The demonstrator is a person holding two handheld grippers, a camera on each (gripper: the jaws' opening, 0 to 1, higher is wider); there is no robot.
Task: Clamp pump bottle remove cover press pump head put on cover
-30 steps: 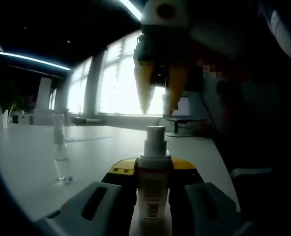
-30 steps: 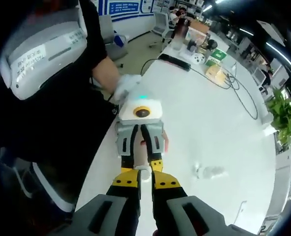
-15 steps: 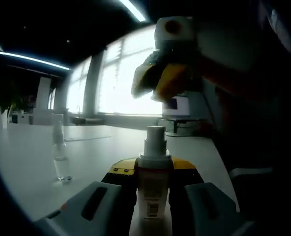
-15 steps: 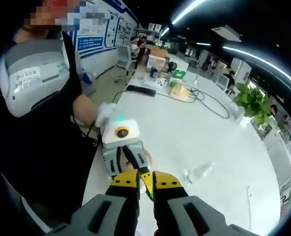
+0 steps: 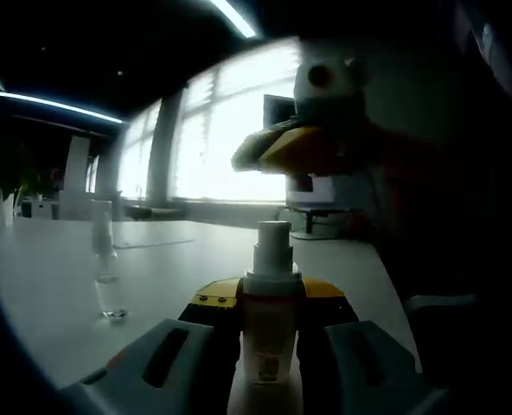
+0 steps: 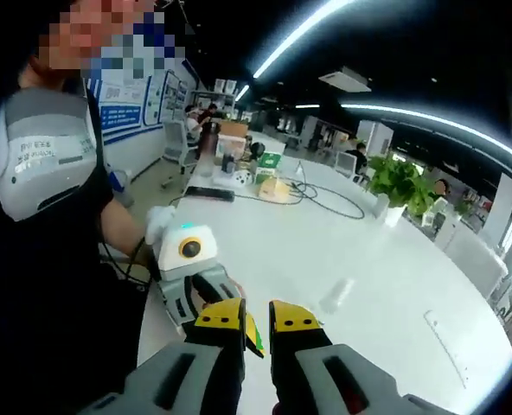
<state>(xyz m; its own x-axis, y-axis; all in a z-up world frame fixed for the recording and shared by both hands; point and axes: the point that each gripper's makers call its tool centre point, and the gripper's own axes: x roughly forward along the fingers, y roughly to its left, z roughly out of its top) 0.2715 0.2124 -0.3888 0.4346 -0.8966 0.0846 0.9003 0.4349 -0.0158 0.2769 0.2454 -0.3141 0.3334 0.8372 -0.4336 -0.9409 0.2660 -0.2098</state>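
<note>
- Left gripper view: bottle (image 5: pixel 270 333) stands upright betw. the left gripper (image 5: pixel 269 311) jaws, yellow pads tight on both sides of its body – clamped.
- Pump head (image 5: pixel 273 245) bare, sticks up above the pads, centre of view.
- Clear cover (image 5: pixel 107 266) stands upright on the white table (image 5: pixel 178 259), off to the left, well apart from bottle.
- Right gripper (image 5: pixel 260 153) hangs above the pump head, apart from it, yellow tips pointing left; tips look close together, but too dark to tell if sth is betw. them.
- Bright windows (image 5: pixel 213 138) behind; rest of view dim.
- Right gripper view: right gripper (image 6: pixel 256 318) jaws nearly together, narrow gap, nothing held that I can make out.
- Left gripper (image 6: pixel 200 290) just beyond and left of the tips, held by a white-gloved hand (image 6: pixel 159 223) of a person in dark clothes (image 6: pixel 57 259); the bottle it holds is hidden behind the right tips.
- Cover (image 6: pixel 336 295) on table (image 6: pixel 394 285), right of and beyond the tips, well apart from both grippers.
- Far end of table: cables, boxes, a plant (image 6: pixel 399 181).
</note>
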